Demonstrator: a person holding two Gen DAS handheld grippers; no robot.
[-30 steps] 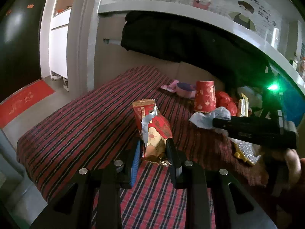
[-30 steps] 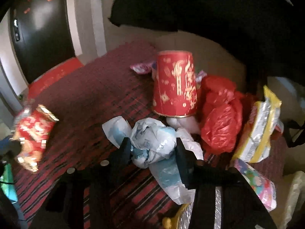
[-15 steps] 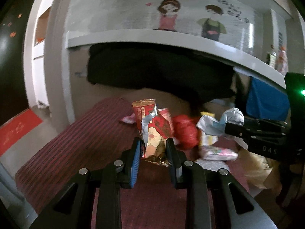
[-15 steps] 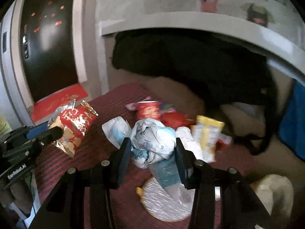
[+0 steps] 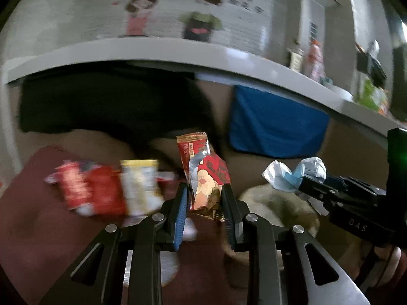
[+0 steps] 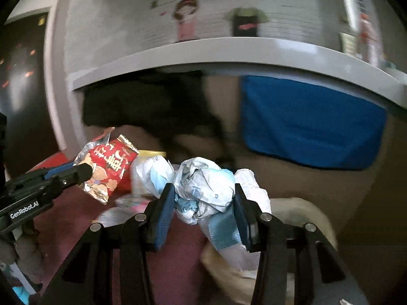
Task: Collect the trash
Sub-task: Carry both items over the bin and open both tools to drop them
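Trash was held aloft in both tongs: left gripper (image 5: pixel 204 199) clamped a red snack wrapper (image 5: pixel 204 178), right gripper (image 6: pixel 204 202) clamped crumpled white-blue plastic (image 6: pixel 206 188), above the maroon cloth (image 5: pixel 38 228).

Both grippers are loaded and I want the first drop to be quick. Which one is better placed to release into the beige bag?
Right, probably. The right gripper holds the crumpled plastic nearly above the beige bag; the left gripper with its red snack wrapper sits left of it, over the cloth.

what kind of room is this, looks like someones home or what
Probably a home living area: a cartoon couple mural on the wall above a grey ledge, clothes hanging below, and snack litter on a dark red cloth.
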